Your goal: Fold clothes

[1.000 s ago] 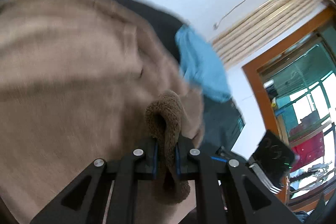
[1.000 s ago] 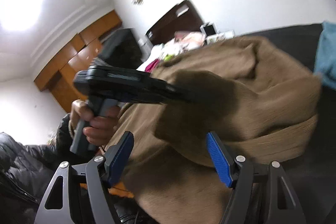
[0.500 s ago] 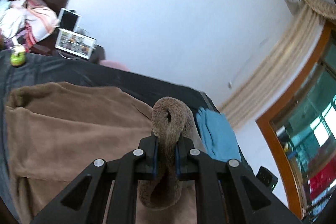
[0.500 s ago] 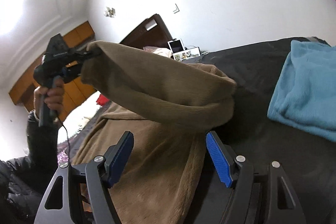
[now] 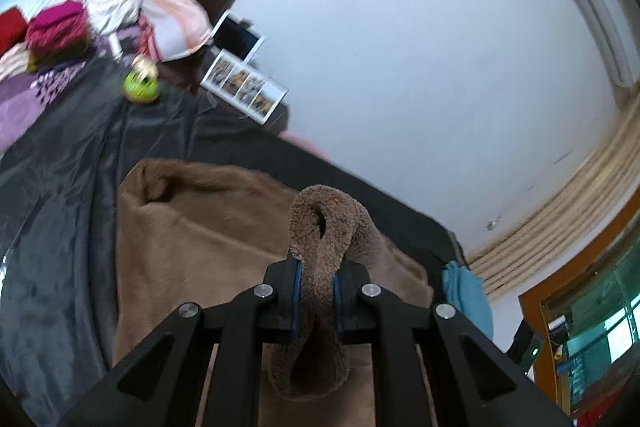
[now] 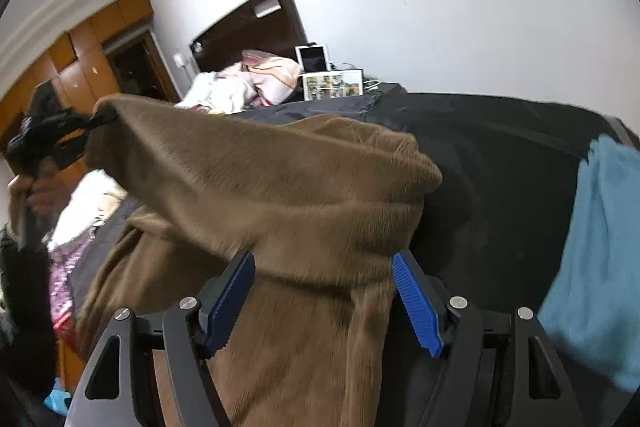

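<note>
Left wrist view: a looped edge of the brown fleece garment (image 5: 320, 255) is pinched in the left gripper (image 5: 317, 297).
Its lifted fold is stretched from far left to near right over the black-covered bed (image 6: 500, 155); the right gripper (image 6: 324, 301) is spread wide around it.

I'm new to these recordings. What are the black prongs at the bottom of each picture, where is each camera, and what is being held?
No robot here: a person holds a two-finger gripper in each hand, and each gripper carries a fisheye camera looking forward along its fingers. The prongs are those fingers. In the left wrist view the left gripper is shut on a rolled edge of the brown fleece garment, lifting it. In the right wrist view the right gripper is open, its blue pads either side of the hanging fleece but not gripping it; the left gripper shows at far left, pinching the cloth. Underneath is a black cover, with a blue cloth lying on it at the right.
</note>
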A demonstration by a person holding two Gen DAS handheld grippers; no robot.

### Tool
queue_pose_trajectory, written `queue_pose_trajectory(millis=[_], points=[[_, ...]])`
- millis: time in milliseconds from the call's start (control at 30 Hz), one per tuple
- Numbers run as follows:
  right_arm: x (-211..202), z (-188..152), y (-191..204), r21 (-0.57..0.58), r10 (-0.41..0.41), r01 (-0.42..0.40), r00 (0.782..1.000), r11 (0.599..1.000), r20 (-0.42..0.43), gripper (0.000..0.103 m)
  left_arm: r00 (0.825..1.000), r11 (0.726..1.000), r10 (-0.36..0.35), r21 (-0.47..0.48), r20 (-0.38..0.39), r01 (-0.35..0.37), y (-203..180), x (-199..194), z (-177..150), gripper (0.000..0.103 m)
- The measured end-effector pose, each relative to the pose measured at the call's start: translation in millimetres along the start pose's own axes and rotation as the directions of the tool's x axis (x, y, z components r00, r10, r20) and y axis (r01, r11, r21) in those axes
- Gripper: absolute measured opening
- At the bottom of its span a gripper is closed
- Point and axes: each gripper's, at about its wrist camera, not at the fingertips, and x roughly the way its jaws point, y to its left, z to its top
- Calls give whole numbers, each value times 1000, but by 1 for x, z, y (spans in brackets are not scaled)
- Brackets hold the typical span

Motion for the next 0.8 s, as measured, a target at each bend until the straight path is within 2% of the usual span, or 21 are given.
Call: queue_pose_trajectory(millis=[67,167,300,400,467,567,633,667,800], points=[[16,13,5,-11,24,-24,1000,1000,-16,73,1000,1000,14,-27,-24,-15,15,8,-3,14],[42,20,9,-14,123,-125,988,992,-94,73,998,997,39,-65,-46,-42,36,16,-8,14],[76,1,11,-77,89,-112,963,991,-254,73,993,990,75,-111,-88,-84,63,28,-15,14],[71,-8,11,-149,57,-99,964,984,-261,73,984,984,111,-124,-139,-128,79,51,-20,14],[61,-1,6,-130,67,-103,964,986,-258,73,980,981,123,-133,-157,-144,85,61,-22,14],[43,23,-18,-38,73,-81,982,996,-173,74,980,979,122,-145,-156,-145,91,66,-21,14],[38,37,-40,10,17,-16,991,1000,-135,74,981,979,122,-145,-153,-144,92,68,-19,14],[41,44,-58,52,-31,38,991,998,-130,74,981,979,123,-142,-151,-145,92,68,-19,14],[62,64,-108,207,-126,162,976,965,-176,74,981,980,126,-133,-145,-146,90,68,-19,14]])
